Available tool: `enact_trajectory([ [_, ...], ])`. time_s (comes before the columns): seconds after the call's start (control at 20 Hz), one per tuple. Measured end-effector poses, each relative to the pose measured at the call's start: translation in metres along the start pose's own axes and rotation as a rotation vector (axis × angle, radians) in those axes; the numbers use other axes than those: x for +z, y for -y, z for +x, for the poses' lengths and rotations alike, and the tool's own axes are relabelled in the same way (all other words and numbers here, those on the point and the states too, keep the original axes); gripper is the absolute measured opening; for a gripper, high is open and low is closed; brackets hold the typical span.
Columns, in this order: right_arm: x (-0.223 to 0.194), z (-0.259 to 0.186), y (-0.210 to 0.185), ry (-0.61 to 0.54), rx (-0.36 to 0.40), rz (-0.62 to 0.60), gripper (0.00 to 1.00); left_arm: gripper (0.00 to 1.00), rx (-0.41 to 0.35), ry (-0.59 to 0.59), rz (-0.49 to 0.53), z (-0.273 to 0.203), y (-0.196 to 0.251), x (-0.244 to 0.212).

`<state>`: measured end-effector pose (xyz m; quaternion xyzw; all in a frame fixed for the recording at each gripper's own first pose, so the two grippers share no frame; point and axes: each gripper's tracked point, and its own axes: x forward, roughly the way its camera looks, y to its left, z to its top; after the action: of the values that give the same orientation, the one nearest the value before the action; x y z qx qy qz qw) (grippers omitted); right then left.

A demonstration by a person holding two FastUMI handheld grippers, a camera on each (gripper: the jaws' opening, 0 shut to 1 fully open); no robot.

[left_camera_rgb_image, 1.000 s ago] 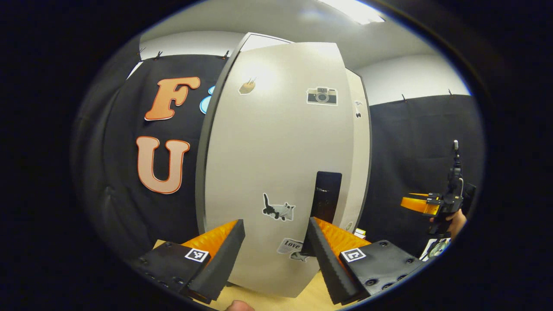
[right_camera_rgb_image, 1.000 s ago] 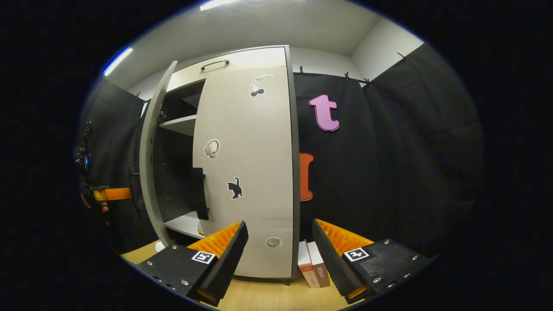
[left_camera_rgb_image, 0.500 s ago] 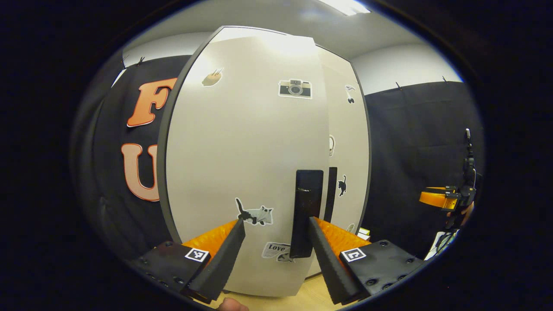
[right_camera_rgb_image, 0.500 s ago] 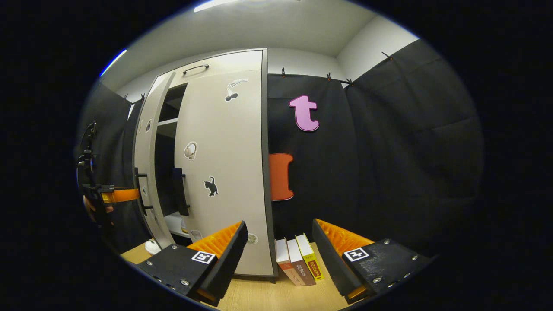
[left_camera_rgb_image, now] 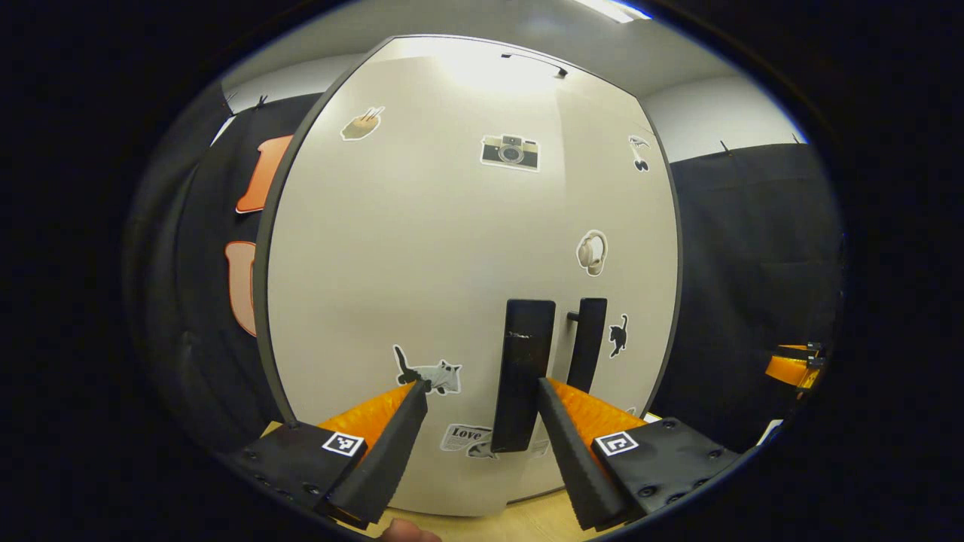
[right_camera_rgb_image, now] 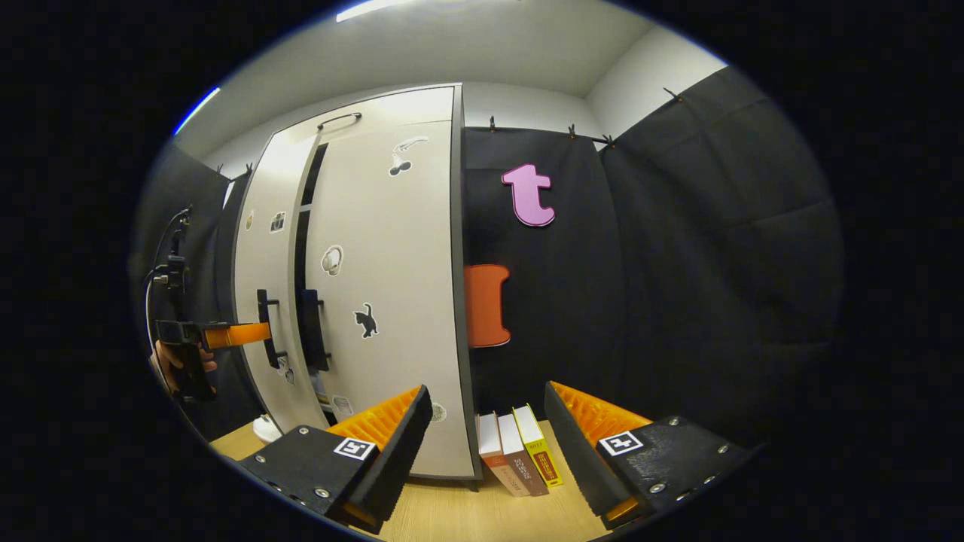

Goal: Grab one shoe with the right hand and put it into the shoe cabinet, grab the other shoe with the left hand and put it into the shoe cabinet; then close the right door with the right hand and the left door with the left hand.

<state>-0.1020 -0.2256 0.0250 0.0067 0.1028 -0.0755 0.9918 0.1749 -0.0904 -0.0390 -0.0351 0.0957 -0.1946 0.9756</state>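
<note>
Pale-grey laminate forms both doors of the shoe cabinet [right_camera_rgb_image: 422, 105], which stands upright on the wooden floor [right_camera_rgb_image: 452, 516]. In the right gripper view, from left to right: the left gripper [right_camera_rgb_image: 260, 333] reaches in level at the height of the handles, its orange finger tip at the black handle [right_camera_rgb_image: 263, 327] of the left door [right_camera_rgb_image: 265, 286]. A narrow dark gap separates this door from the right door [right_camera_rgb_image: 392, 301], which lies flush. Books [right_camera_rgb_image: 520, 452] stand to the right of the cabinet.

In the left gripper view, the left door [left_camera_rgb_image: 407, 248] lies directly ahead. Its handle [left_camera_rgb_image: 521, 373] is a vertical bar, long axis upright, between the spread fingers nearer the right one; contact cannot be confirmed. The fingers hold nothing.

The right gripper [right_camera_rgb_image: 486, 452] is also spread wide and empty, off to the right near the books.

Judgement: only the last stretch of left-door travel remains. The left gripper is nearer; the required push is straight forward into the door face.
</note>
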Motion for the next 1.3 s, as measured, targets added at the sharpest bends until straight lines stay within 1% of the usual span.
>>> enact_trajectory([
  [0.05,0.005,0.002,-0.006,0.007,0.018,-0.005,0.93,0.93,0.011,0.018,0.010,-0.007,0.001,0.009],
  [0.1,0.011,0.005,-0.012,0.018,0.041,-0.006,0.92,0.93,0.026,0.033,0.022,-0.016,0.000,0.018],
  [0.2,0.026,0.012,-0.030,0.046,0.093,-0.006,0.93,0.98,0.061,0.070,0.055,-0.038,-0.004,0.040],
  [0.25,0.034,0.015,-0.039,0.059,0.117,-0.007,0.92,0.95,0.076,0.092,0.067,-0.051,-0.005,0.052],
  [0.3,0.042,0.018,-0.046,0.074,0.135,-0.013,0.97,0.94,0.092,0.113,0.078,-0.063,-0.007,0.066],
  [0.35,0.049,0.020,-0.054,0.088,0.154,-0.022,0.92,0.96,0.116,0.132,0.092,-0.075,-0.012,0.079],
  [0.4,0.056,0.021,-0.063,0.104,0.176,-0.034,0.92,0.98,0.143,0.146,0.106,-0.088,-0.017,0.091],
  [0.45,0.063,0.024,-0.073,0.121,0.200,-0.045,0.92,0.96,0.172,0.163,0.118,-0.100,-0.023,0.103],
  [0.55,0.075,0.027,-0.089,0.143,0.234,-0.056,0.92,0.96,0.226,0.199,0.127,-0.125,-0.032,0.128],
  [0.6,0.078,0.028,-0.095,0.144,0.245,-0.063,0.92,0.96,0.251,0.220,0.127,-0.140,-0.036,0.141],
  [0.65,0.082,0.030,-0.100,0.145,0.251,-0.074,0.92,0.94,0.277,0.246,0.131,-0.157,-0.043,0.155],
  [0.75,0.091,0.032,-0.110,0.148,0.264,-0.083,0.92,0.95,0.327,0.297,0.143,-0.187,-0.053,0.179],
  [0.85,0.102,0.032,-0.119,0.161,0.287,-0.073,0.92,0.93,0.385,0.337,0.144,-0.216,-0.065,0.199],
  [0.9,0.110,0.030,-0.125,0.178,0.305,-0.065,0.92,0.95,0.405,0.356,0.132,-0.226,-0.068,0.207],
  [0.95,0.118,0.028,-0.130,0.195,0.322,-0.060,0.92,0.94,0.425,0.375,0.123,-0.238,-0.072,0.214],
  [1.1,0.144,0.015,-0.142,0.255,0.358,-0.082,0.92,0.97,0.514,0.404,0.148,-0.277,-0.091,0.229],
  [1.15,0.152,0.011,-0.145,0.270,0.361,-0.097,0.92,0.93,0.527,0.412,0.143,-0.283,-0.096,0.232],
  [1.2,0.158,0.008,-0.146,0.279,0.361,-0.110,0.92,0.95,0.525,0.417,0.116,-0.287,-0.098,0.235],
  [1.25,0.164,0.006,-0.147,0.285,0.361,-0.118,0.92,0.94,0.528,0.422,0.090,-0.291,-0.104,0.238],
  [1.3,0.170,0.000,-0.148,0.290,0.362,-0.123,0.92,0.95,0.543,0.422,0.082,-0.299,-0.110,0.240],
])
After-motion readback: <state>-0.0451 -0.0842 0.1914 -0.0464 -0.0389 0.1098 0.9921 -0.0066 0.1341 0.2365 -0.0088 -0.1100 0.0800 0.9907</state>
